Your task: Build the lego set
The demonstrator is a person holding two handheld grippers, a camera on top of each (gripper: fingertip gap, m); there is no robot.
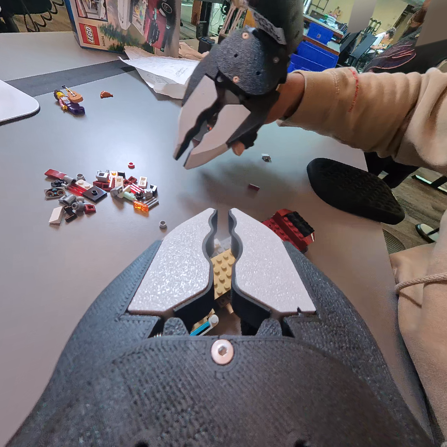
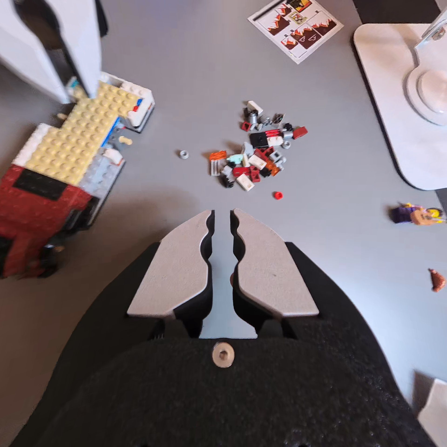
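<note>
Near the table's (image 2: 193,60) edge on the person's side, a half-built brick model (image 2: 79,135) with a tan studded top and a dark red end lies under the left gripper (image 1: 222,212). That gripper's fingers stand narrow, and the tan plate shows through the slit between them. Bare table shows between the very tips, and I cannot tell whether the pads press on any part of the model. The right gripper (image 2: 222,212) hangs above the middle of the table, tilted down. Its fingers are also narrow, with only table surface showing between them, so it seems to hold nothing. Just ahead of it lies a heap of small loose pieces (image 2: 256,157), with a grey round piece (image 2: 184,154) and a red round piece (image 2: 278,195) lying apart from the heap. The main risk, as I judge it, is that the model is steadied poorly: a sideways push could slide it toward the table edge or pop bricks off. A low sweep of the right gripper could scatter the heap, and the round pieces would roll easily. The right hand reaches in from the person's side, its tan sleeve (image 1: 350,108) stretched across and its wrist bent so the fingers point down at the table. The left gripper lies low and nearly level over the model.
</note>
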